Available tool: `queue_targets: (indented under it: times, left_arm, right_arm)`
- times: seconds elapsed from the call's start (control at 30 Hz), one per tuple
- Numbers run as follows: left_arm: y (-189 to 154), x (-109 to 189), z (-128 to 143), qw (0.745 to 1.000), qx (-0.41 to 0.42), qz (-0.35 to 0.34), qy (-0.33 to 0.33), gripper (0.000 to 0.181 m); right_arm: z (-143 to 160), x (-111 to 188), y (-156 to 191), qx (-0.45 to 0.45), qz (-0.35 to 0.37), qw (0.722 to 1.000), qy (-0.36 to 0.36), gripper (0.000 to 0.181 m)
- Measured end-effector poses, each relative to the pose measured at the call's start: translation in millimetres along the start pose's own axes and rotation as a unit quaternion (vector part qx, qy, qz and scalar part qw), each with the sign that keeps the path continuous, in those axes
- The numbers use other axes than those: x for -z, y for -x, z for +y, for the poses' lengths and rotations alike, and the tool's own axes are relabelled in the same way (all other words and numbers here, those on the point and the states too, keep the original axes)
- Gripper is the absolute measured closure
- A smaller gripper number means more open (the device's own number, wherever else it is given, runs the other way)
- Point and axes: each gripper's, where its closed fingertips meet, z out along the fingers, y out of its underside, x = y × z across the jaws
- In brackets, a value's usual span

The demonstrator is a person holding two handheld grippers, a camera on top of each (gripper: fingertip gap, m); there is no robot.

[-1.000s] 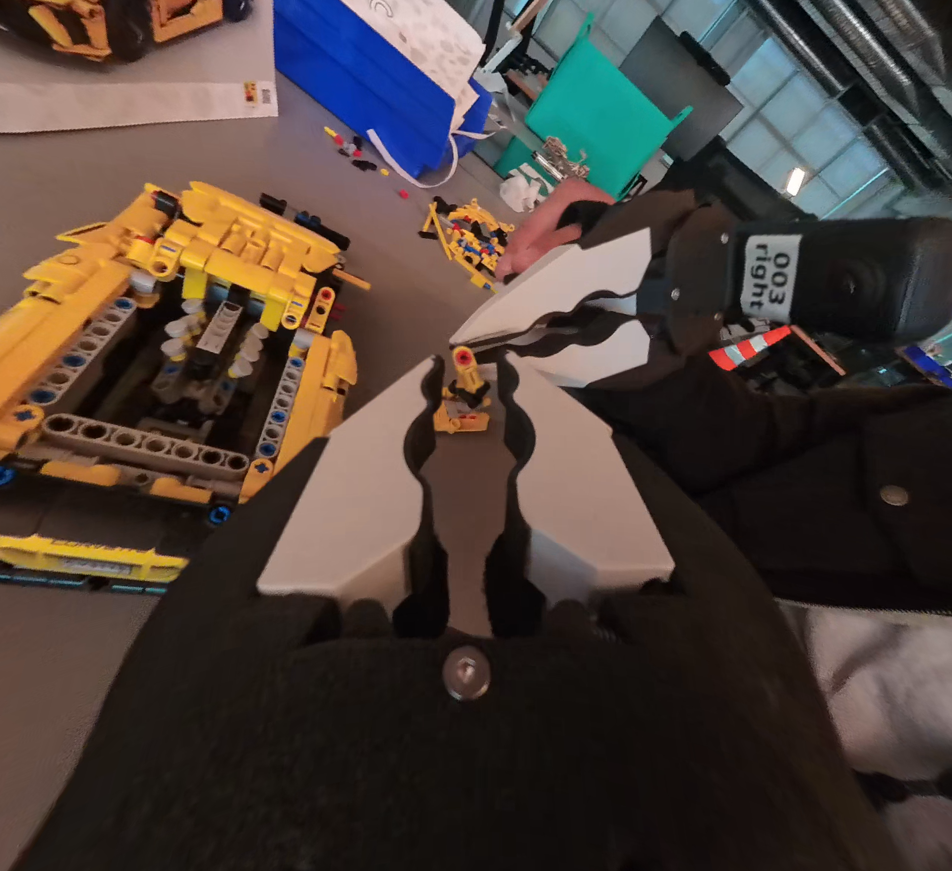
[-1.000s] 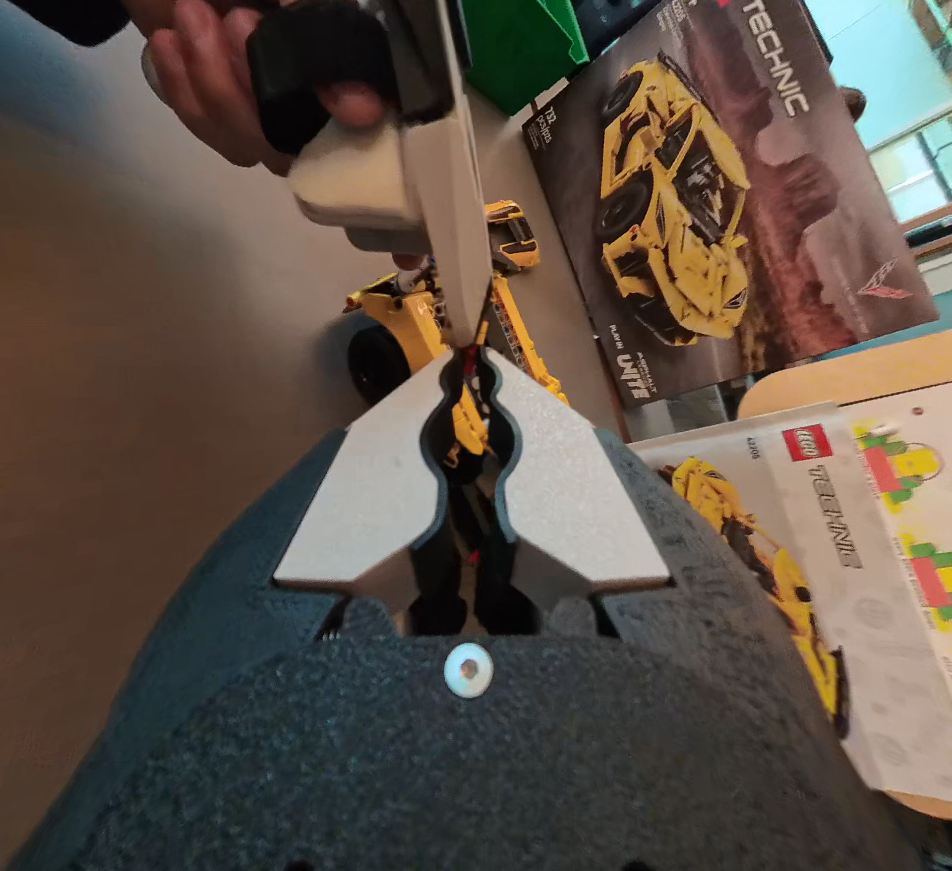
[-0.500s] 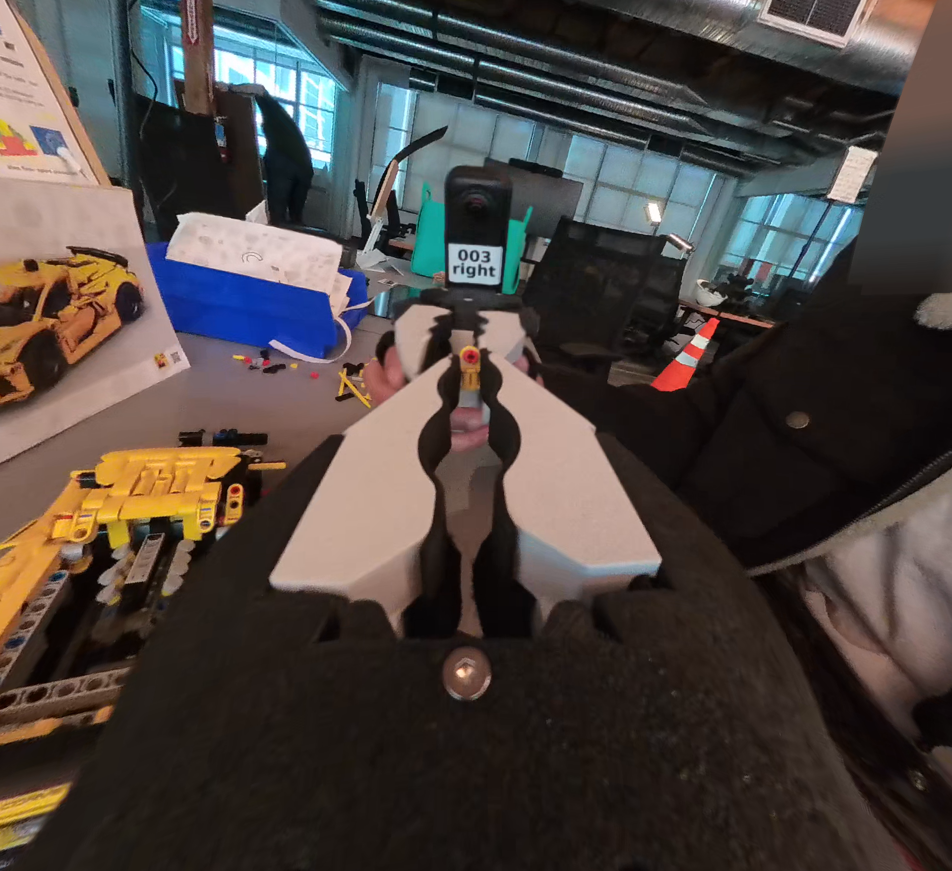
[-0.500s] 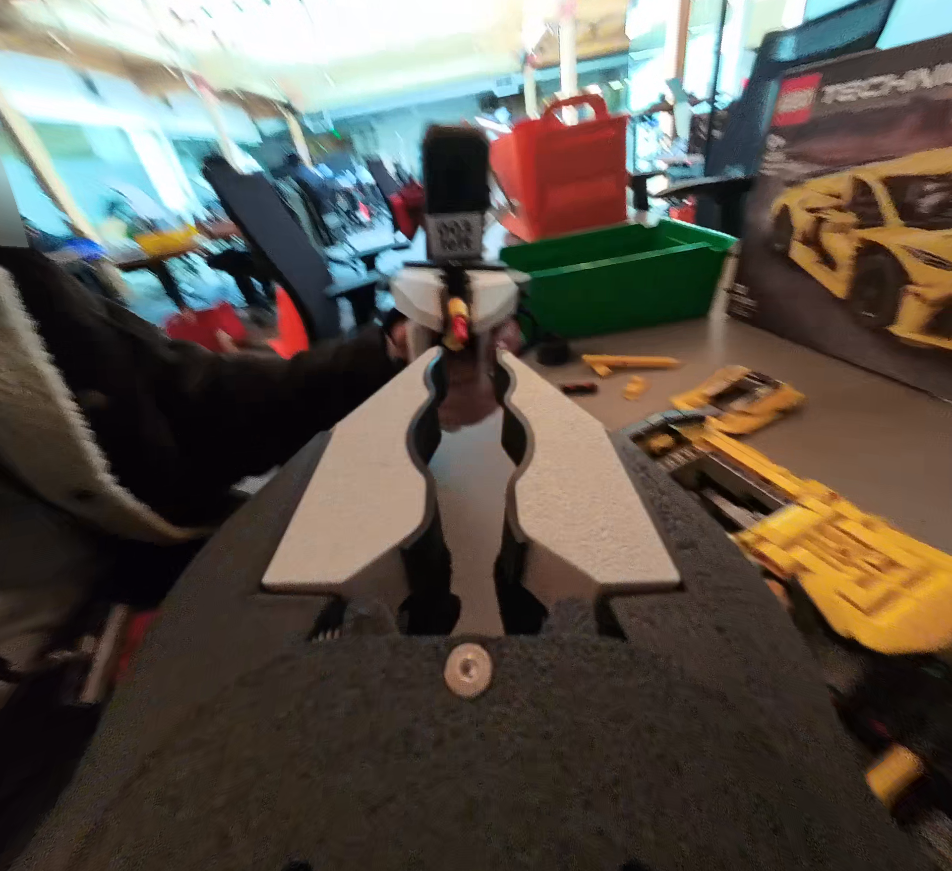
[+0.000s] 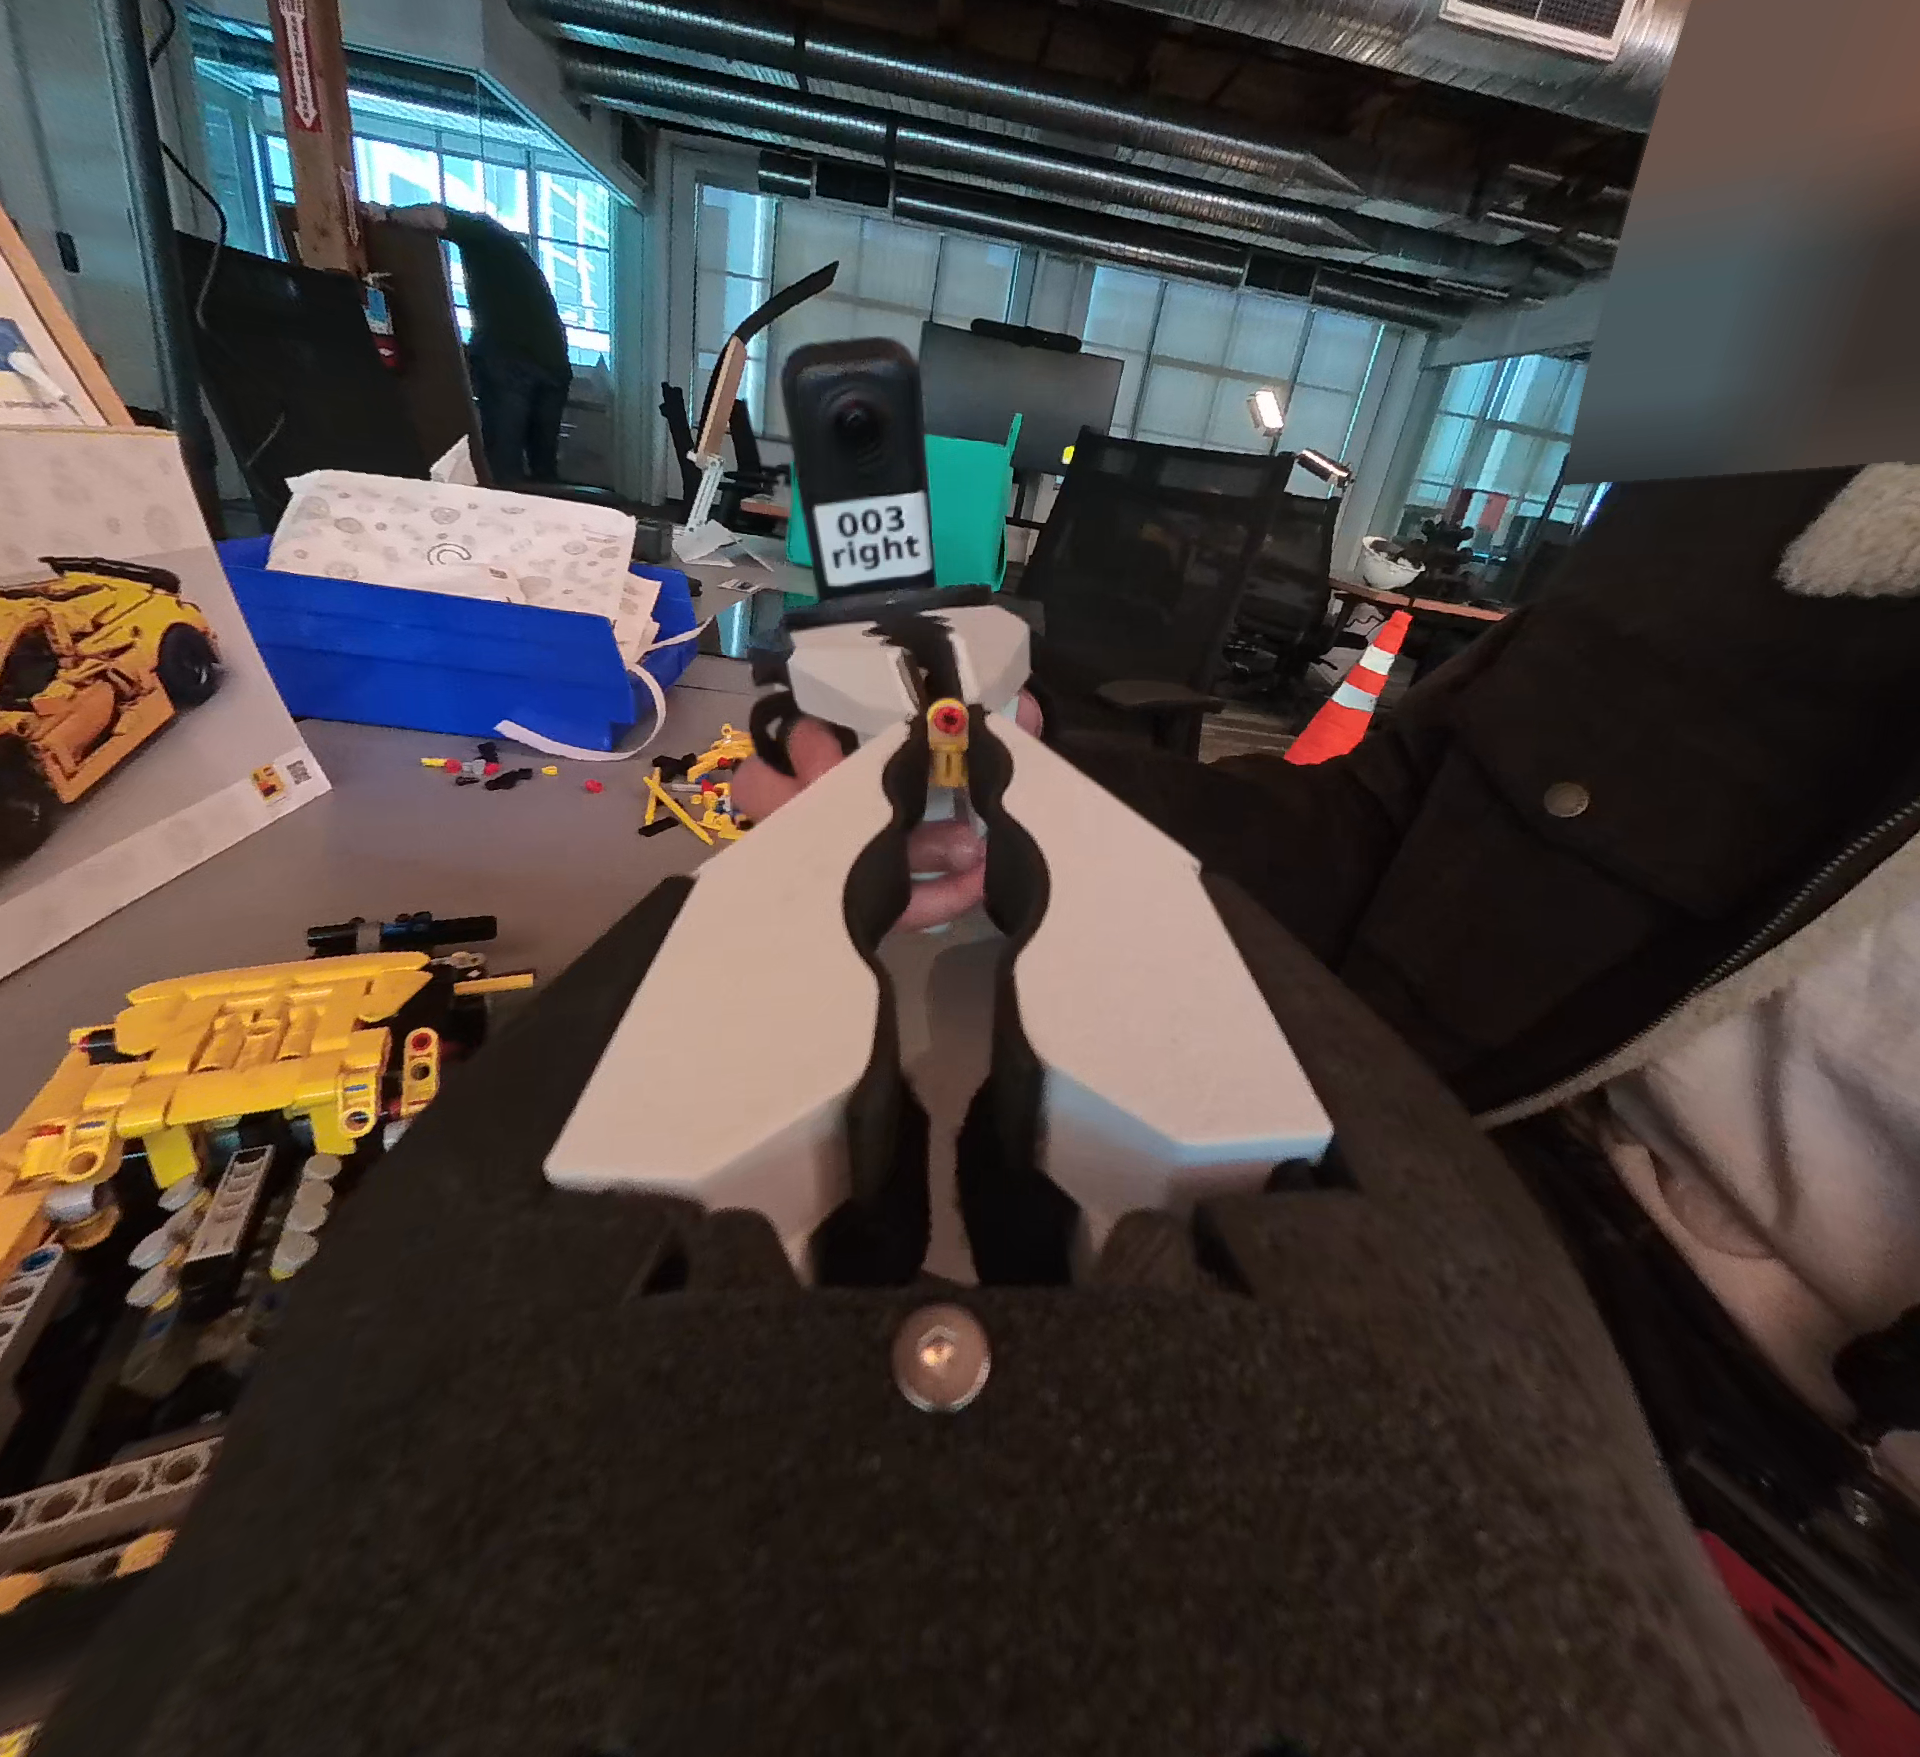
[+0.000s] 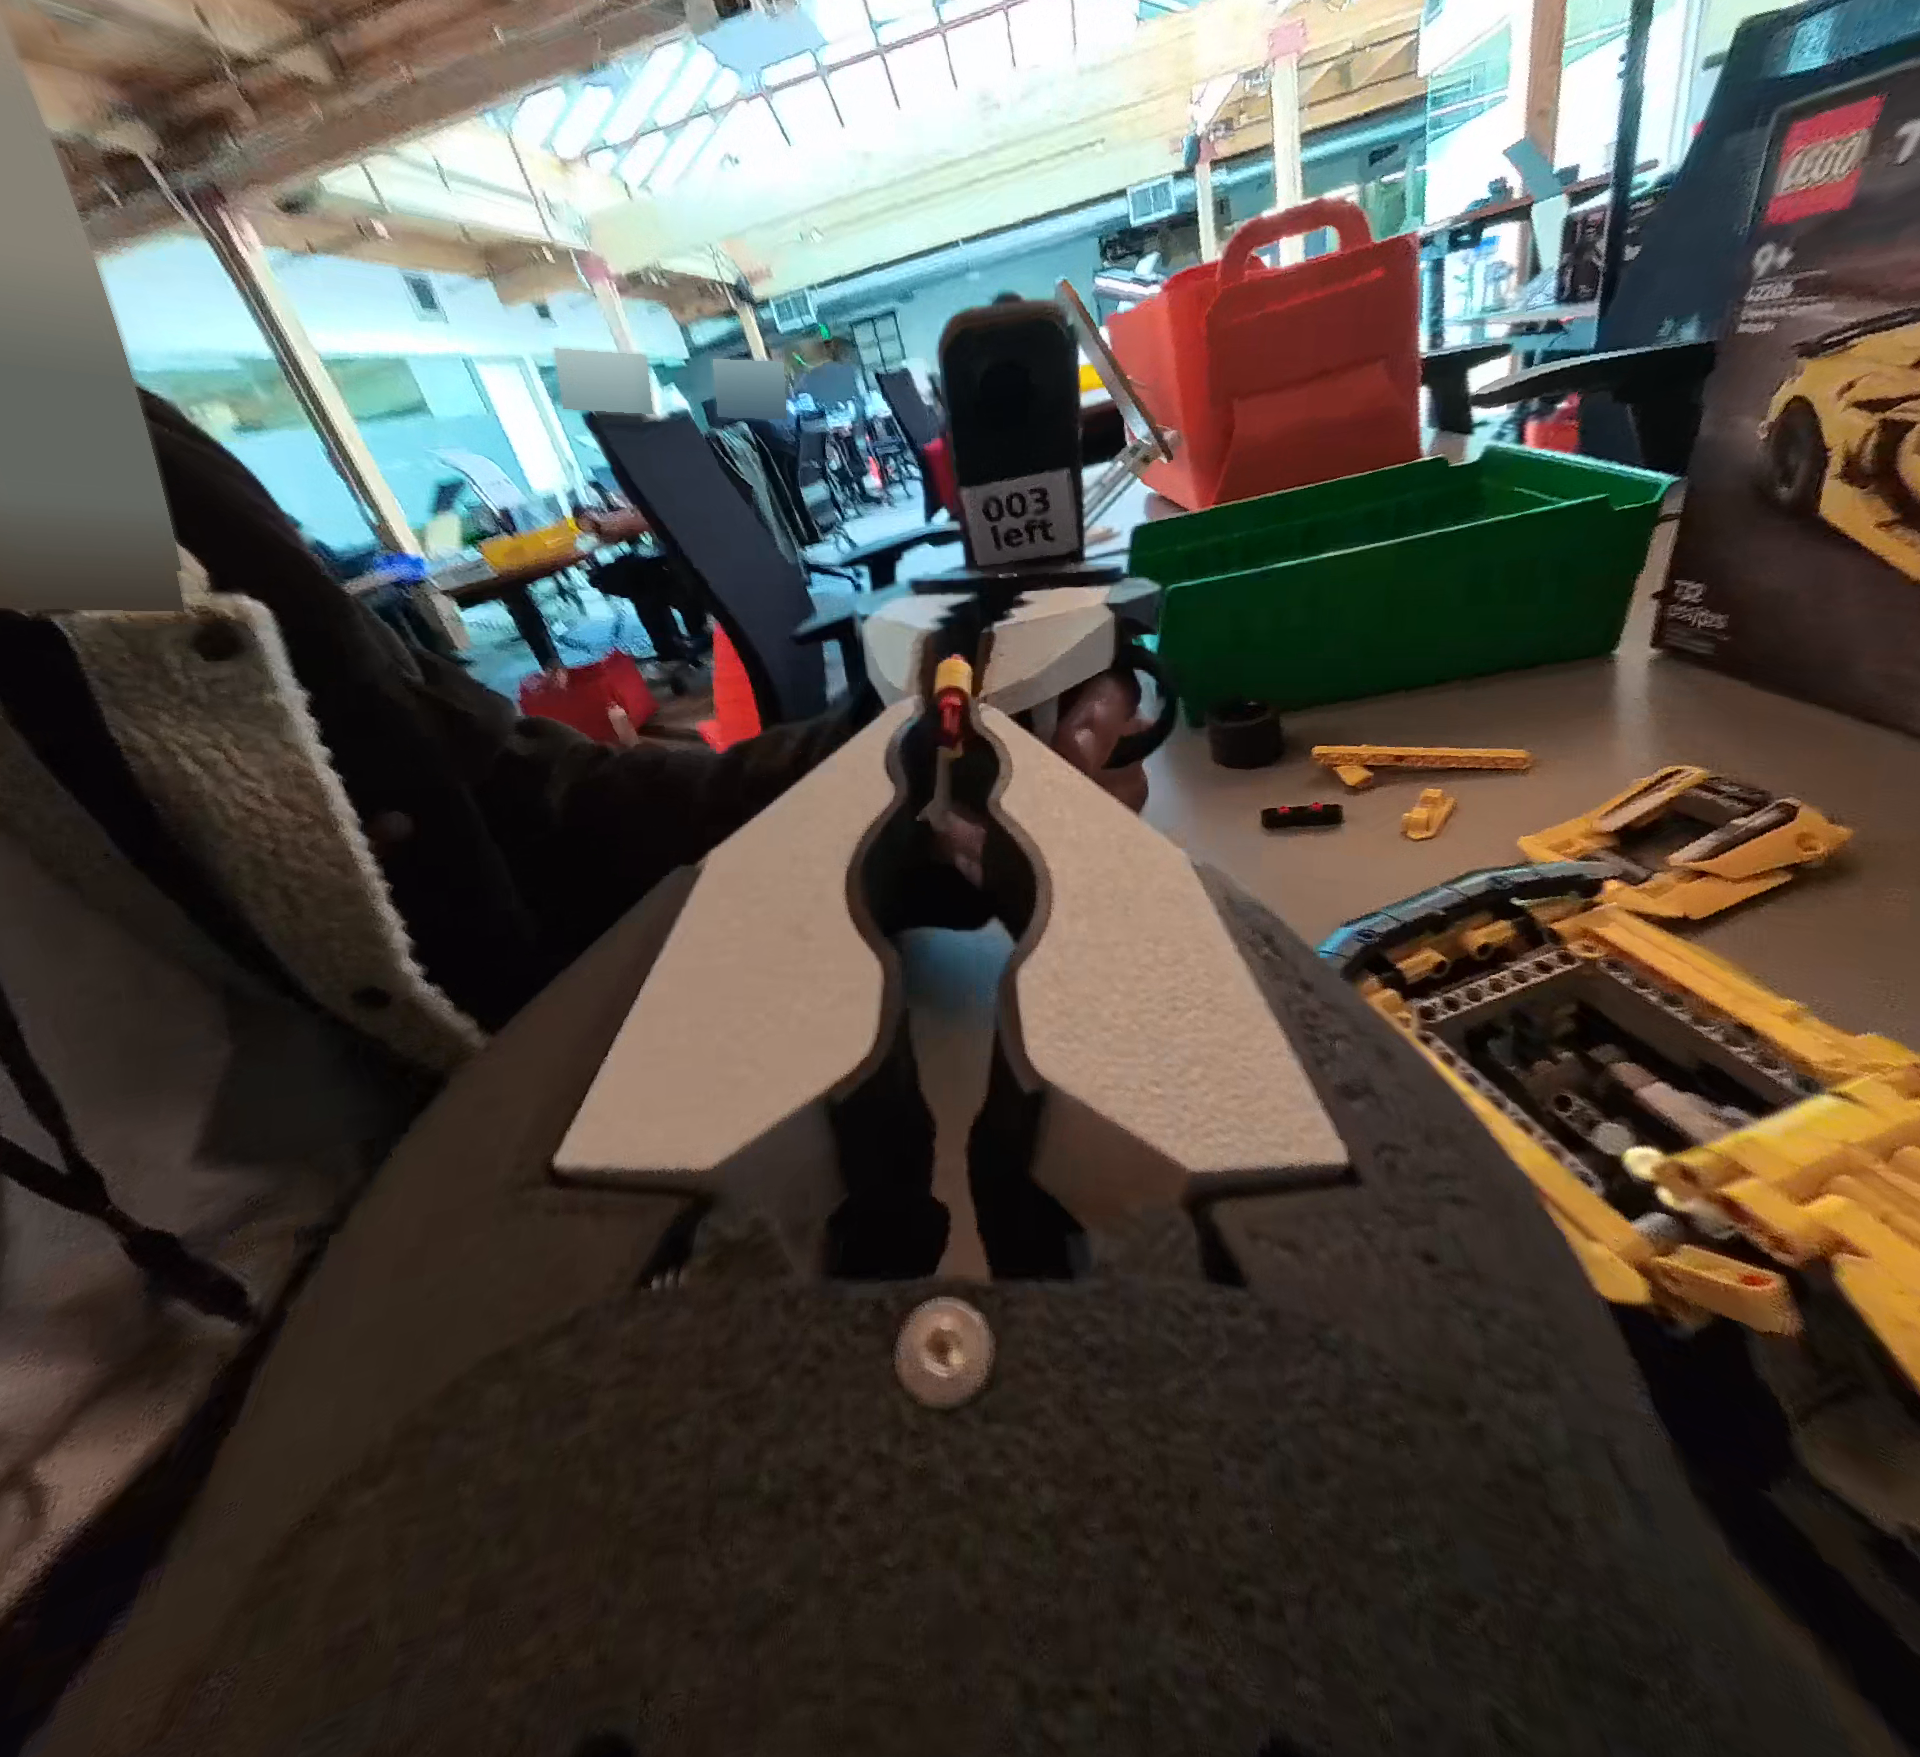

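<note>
Both grippers, left gripper (image 5: 948, 751) and right gripper (image 6: 951, 705), face each other level, pinching one small yellow piece (image 5: 945, 743).

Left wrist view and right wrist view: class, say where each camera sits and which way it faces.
Left wrist view: on the left gripper, facing the right gripper, blue bin behind; a dark sleeve shows.
Right wrist view: on the right gripper, facing the left gripper, green bin behind; a coat shows.
Shared: the small yellow piece pinched where both jaws meet, and the yellow model car.
</note>
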Motion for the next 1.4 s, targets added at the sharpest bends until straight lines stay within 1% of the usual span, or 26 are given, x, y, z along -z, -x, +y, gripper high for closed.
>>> queue_targets:
  times: [0.1, 0.13, 0.17, 0.2, 0.23, 0.3, 0.37, 0.43, 0.47, 0.53, 0.57, 0.6, 0.67, 0.7, 0.73, 0.77, 0.83, 0.9, 0.93, 1.0, 1.07, 1.17, 1.23, 1.27, 1.33, 1.4]
  left_arm:
    - [1, -1, 4, 0.999, -0.026, -0.014, 0.014, 0.175]
    - [2, 2, 0, 0.999, -0.029, -0.018, 0.004, 0.175]
    - [3, 13, -20, 0.998, -0.019, -0.013, -0.055, 0.174]
    - [3, 37, -50, 0.99, 0.001, -0.001, -0.139, 0.175]
    - [7, 60, -69, 0.983, 0.014, -0.001, -0.185, 0.175]
    - [15, 82, -75, 0.982, -0.006, -0.04, -0.184, 0.175]
    - [15, 75, -65, 0.986, -0.005, -0.047, -0.159, 0.175]
    - [18, 58, -48, 0.992, 0.002, -0.051, -0.116, 0.175]
    - [21, 47, -38, 0.994, 0.003, -0.062, -0.091, 0.175]
    - [35, 27, -10, 0.994, -0.002, -0.107, -0.024, 0.175]
    - [43, 19, 6, 0.99, -0.011, -0.137, 0.016, 0.175]
    - [51, 13, 22, 0.984, -0.025, -0.167, 0.059, 0.175]
    - [57, 3, 53, 0.97, -0.057, -0.193, 0.138, 0.174]
    - [58, -2, 66, 0.962, -0.074, -0.201, 0.169, 0.175]
    - [59, -8, 76, 0.956, -0.087, -0.207, 0.191, 0.175]
    - [60, -17, 85, 0.952, -0.09, -0.205, 0.21, 0.175]
    - [64, -45, 99, 0.946, -0.075, -0.203, 0.239, 0.175]
    - [68, -84, 109, 0.942, -0.05, -0.193, 0.271, 0.175]
    - [70, -105, 115, 0.938, -0.036, -0.184, 0.292, 0.175]
    - [78, -151, 128, 0.93, 0.0, -0.16, 0.332, 0.175]
    - [90, -195, 146, 0.919, 0.052, -0.124, 0.371, 0.174]
    - [108, -248, 172, 0.895, 0.143, -0.089, 0.413, 0.175]
    - [122, -274, 187, 0.882, 0.169, -0.093, 0.43, 0.174]
    - [128, -283, 193, 0.877, 0.168, -0.096, 0.44, 0.175]
    - [140, -297, 201, 0.869, 0.149, -0.11, 0.46, 0.175]
    - [146, -306, 202, 0.865, 0.144, -0.116, 0.466, 0.174]
  right_arm:
    - [3, 3, -2, 0.019, 0.011, 1.0, 0.019, 0.178]
    - [2, 6, -4, 0.024, 0.017, 0.999, 0.02, 0.178]
    - [-4, 16, -7, 0.021, 0.023, 1.0, 0.004, 0.178]
    - [-12, 30, -11, 0.012, 0.03, 0.999, -0.014, 0.178]
    - [-17, 44, -16, 0.009, 0.041, 0.999, -0.021, 0.179]
    - [-21, 63, -24, 0.004, 0.061, 0.998, -0.032, 0.178]
    - [-22, 65, -27, -0.006, 0.058, 0.998, -0.033, 0.178]
    - [-12, 61, -34, 0.001, 0.079, 0.997, 0.003, 0.178]
    - [-7, 64, -42, 0.012, 0.109, 0.994, 0.03, 0.178]
    - [4, 90, -66, 0.044, 0.2, 0.973, 0.102, 0.177]
    - [14, 119, -82, 0.057, 0.265, 0.949, 0.161, 0.177]
    - [28, 159, -98, 0.064, 0.337, 0.91, 0.231, 0.177]
    - [57, 248, -110, 0.027, 0.442, 0.827, 0.346, 0.177]
    - [69, 290, -109, -0.01, 0.484, 0.789, 0.378, 0.177]
    - [80, 323, -103, -0.047, 0.51, 0.765, 0.391, 0.177]
    - [86, 347, -98, -0.073, 0.527, 0.753, 0.387, 0.178]
    - [89, 370, -90, -0.093, 0.537, 0.756, 0.362, 0.178]
    - [84, 385, -91, -0.087, 0.554, 0.758, 0.335, 0.177]
    - [84, 388, -91, -0.093, 0.555, 0.761, 0.323, 0.177]
    - [86, 393, -91, -0.109, 0.553, 0.767, 0.308, 0.163]
    - [86, 399, -89, -0.116, 0.555, 0.77, 0.293, 0.158]
    - [71, 407, -84, -0.101, 0.566, 0.775, 0.261, 0.152]
    - [63, 400, -78, -0.099, 0.547, 0.796, 0.239, 0.157]
    - [64, 401, -76, -0.098, 0.544, 0.796, 0.247, 0.159]
    - [68, 417, -75, -0.088, 0.571, 0.769, 0.274, 0.16]
    - [72, 425, -71, -0.091, 0.573, 0.763, 0.284, 0.16]
